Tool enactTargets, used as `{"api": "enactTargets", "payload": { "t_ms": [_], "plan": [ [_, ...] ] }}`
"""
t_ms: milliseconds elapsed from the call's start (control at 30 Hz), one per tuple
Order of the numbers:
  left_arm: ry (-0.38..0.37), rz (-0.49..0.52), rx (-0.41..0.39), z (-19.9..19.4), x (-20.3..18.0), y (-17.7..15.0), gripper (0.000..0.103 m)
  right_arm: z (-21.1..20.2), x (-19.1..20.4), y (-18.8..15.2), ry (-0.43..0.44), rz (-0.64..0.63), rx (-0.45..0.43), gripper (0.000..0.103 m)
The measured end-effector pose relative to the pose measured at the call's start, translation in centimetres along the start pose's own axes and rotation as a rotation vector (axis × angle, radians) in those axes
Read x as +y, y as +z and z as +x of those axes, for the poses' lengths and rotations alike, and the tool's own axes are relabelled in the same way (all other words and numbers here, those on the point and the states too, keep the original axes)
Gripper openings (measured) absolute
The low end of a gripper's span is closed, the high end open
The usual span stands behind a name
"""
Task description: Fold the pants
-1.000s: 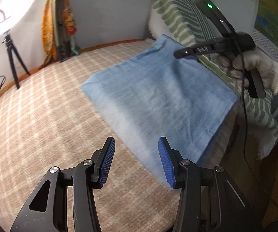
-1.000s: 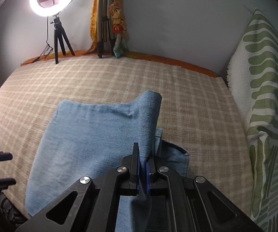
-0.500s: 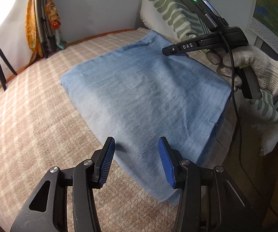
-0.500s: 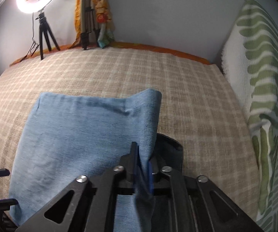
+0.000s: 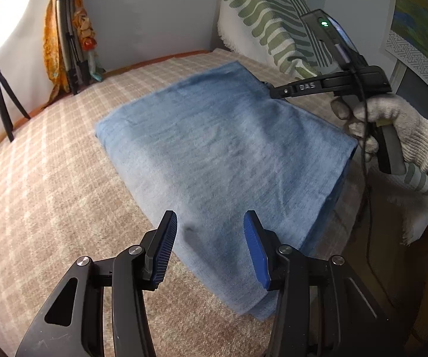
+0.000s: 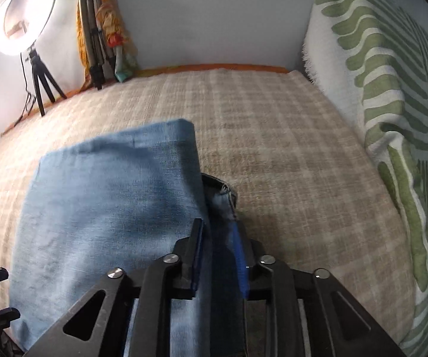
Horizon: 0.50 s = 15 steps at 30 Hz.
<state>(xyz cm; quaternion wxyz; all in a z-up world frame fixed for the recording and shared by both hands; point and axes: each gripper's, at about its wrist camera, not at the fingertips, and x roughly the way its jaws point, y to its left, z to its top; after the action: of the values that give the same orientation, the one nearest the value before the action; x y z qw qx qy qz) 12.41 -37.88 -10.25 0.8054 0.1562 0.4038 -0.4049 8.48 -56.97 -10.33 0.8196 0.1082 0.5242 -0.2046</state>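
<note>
The light blue pants point(image 5: 226, 154) lie folded in a rectangle on the checked beige bedspread point(image 5: 50, 196). They also show in the right wrist view point(image 6: 107, 202). My left gripper point(image 5: 209, 238) is open and empty, just above the near edge of the pants. My right gripper point(image 6: 218, 238) has its jaws partly apart, with the pants' right edge lying between them; a darker lower layer point(image 6: 220, 187) shows there. In the left wrist view the right gripper point(image 5: 276, 92) reaches to the far right edge of the pants, held by a gloved hand point(image 5: 404, 136).
A pillow with a green leaf pattern point(image 6: 392, 89) stands at the right. A ring light on a tripod point(image 6: 23, 23) and a folded tripod with orange cloth point(image 6: 101, 35) stand by the far wall. The bed's edge point(image 5: 362, 267) drops off at the right.
My right gripper has lowered the held edge onto the bed and opened its jaws. My left gripper has moved in closer over the near edge of the pants.
</note>
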Motion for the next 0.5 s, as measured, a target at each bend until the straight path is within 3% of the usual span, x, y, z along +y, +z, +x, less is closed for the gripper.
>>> {"api": "enactTargets", "payload": {
  "t_ms": [100,167,200,267,400,500],
  "plan": [
    [0.012,-0.020,-0.022,-0.4,0.4,0.5,0.057,-1.3,-0.5,-0.1,0.048,0.038,-0.020,0.036],
    [0.009,-0.034,-0.032,-0.6,0.6,0.8,0.058,-2.0,-0.9,-0.3,0.080,0.061,-0.022,0.050],
    [0.000,-0.044,-0.033,-0.7,0.8,0.9,0.058,-2.3,-1.1,-0.3,0.092,0.071,-0.021,0.063],
    [-0.015,-0.070,-0.035,-0.9,1.4,1.2,0.060,-2.8,-1.5,-0.7,0.121,0.086,-0.024,0.072],
    [-0.046,-0.137,-0.034,-1.2,3.0,1.5,0.061,-3.2,-2.7,-1.7,0.178,0.131,-0.007,0.081],
    [-0.086,-0.199,-0.028,-1.4,4.4,1.7,0.061,-3.1,-3.8,-2.7,0.247,0.175,0.012,0.083]
  ]
}}
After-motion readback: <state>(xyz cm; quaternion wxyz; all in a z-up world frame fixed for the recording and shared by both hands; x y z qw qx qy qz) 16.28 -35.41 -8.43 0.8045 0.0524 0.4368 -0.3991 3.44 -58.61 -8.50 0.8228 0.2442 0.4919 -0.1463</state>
